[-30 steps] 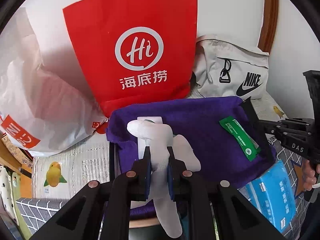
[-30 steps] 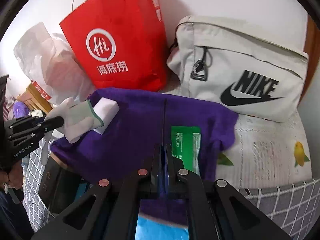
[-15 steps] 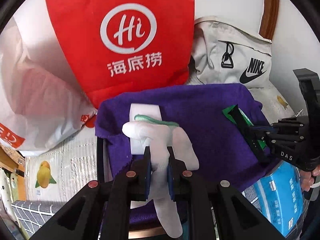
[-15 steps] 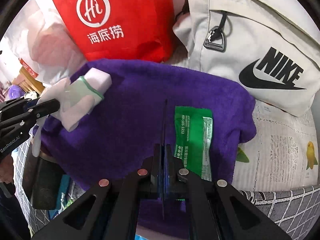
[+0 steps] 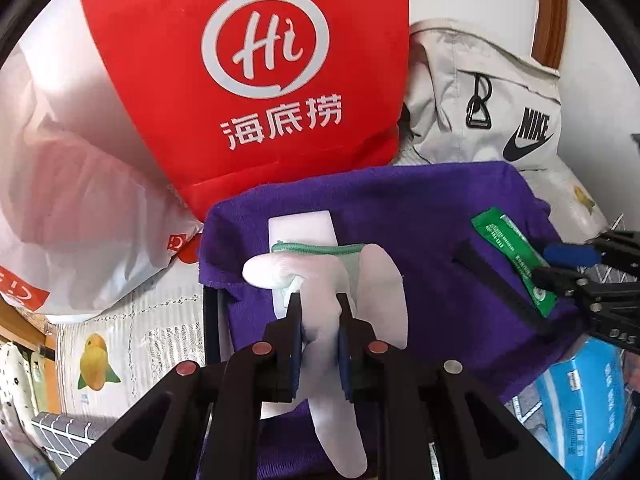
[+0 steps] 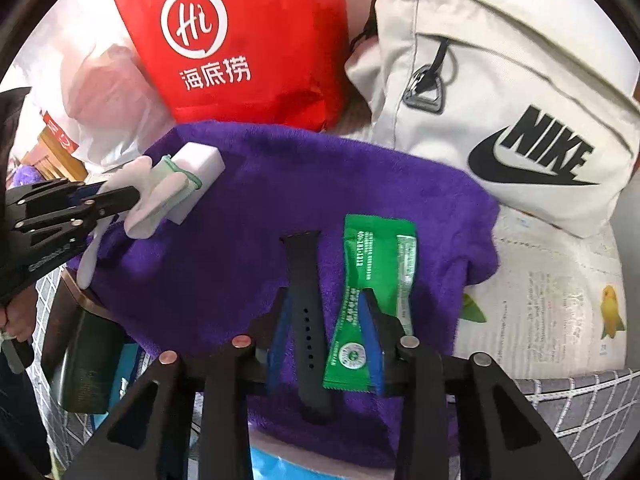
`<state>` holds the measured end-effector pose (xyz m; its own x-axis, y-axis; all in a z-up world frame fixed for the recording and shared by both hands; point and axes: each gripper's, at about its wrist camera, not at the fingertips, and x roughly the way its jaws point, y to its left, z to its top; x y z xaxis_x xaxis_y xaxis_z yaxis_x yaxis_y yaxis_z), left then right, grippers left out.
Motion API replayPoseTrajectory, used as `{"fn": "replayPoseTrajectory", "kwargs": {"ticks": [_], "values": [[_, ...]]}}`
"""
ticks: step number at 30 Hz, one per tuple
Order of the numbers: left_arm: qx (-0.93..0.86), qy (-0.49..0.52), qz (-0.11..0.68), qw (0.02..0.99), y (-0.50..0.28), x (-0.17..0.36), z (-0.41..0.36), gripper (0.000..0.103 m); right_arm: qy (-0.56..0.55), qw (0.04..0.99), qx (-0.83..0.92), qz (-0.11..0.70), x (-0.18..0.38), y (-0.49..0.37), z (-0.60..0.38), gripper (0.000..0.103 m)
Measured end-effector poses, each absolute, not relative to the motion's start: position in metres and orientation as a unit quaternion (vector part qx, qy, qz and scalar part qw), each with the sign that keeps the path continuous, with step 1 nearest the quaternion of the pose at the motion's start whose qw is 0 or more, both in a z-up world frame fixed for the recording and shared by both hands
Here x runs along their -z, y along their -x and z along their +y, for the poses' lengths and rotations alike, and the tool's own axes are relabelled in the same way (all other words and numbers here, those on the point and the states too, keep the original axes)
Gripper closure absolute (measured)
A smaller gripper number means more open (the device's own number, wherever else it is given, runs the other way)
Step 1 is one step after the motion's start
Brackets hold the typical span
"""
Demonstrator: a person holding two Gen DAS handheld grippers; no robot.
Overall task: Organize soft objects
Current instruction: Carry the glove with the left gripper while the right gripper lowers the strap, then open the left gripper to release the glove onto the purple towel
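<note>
One white glove (image 5: 332, 320), green cuff, limp fingers, on purple towel (image 5: 420, 216)

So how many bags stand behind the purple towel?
3: a white plastic bag on the left, a red paper bag in the middle, a beige Nike bag on the right. More may hide behind them.

Purple towel (image 6: 256, 216) hides box beneath; blue pack (image 5: 580, 404) cut off at frame edge; green packet (image 6: 372, 280) print illegible
</note>
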<state>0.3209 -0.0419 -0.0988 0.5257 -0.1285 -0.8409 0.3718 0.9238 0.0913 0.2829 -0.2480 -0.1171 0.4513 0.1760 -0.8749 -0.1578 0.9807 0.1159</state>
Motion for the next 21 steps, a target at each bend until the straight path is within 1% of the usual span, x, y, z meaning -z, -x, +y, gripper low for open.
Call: {"fn": "replayPoseTrajectory", "kwargs": {"ticks": [10,12,13,14,15,16,19,21], "values": [[0.135,-0.162,0.457,0.864,-0.327,0.106,-0.053,0.086,-0.012,0.864,-0.081,0.497,0.101,-0.262,-0.266,0.067],[0.133,-0.182,0.460,0.859,-0.325,0.109,-0.056,0.082,-0.009,0.864,-0.080,0.497,0.100,-0.258,-0.268,0.067],[0.127,-0.191,0.463,0.856,-0.324,0.111,-0.057,0.073,-0.008,0.864,-0.079,0.497,0.100,-0.257,-0.267,0.067],[0.119,-0.201,0.467,0.853,-0.323,0.113,-0.057,0.061,-0.006,0.865,-0.078,0.496,0.099,-0.256,-0.268,0.067],[0.117,-0.203,0.468,0.852,-0.323,0.114,-0.057,0.054,-0.005,0.865,-0.076,0.495,0.099,-0.254,-0.269,0.067],[0.116,-0.202,0.467,0.853,-0.322,0.114,-0.056,0.046,-0.004,0.866,-0.075,0.495,0.098,-0.253,-0.269,0.067],[0.119,-0.185,0.469,0.855,-0.320,0.111,-0.050,0.044,-0.007,0.866,-0.073,0.494,0.098,-0.250,-0.271,0.067],[0.121,-0.171,0.470,0.858,-0.318,0.106,-0.045,0.041,-0.008,0.866,-0.073,0.495,0.098,-0.248,-0.271,0.067]]}}
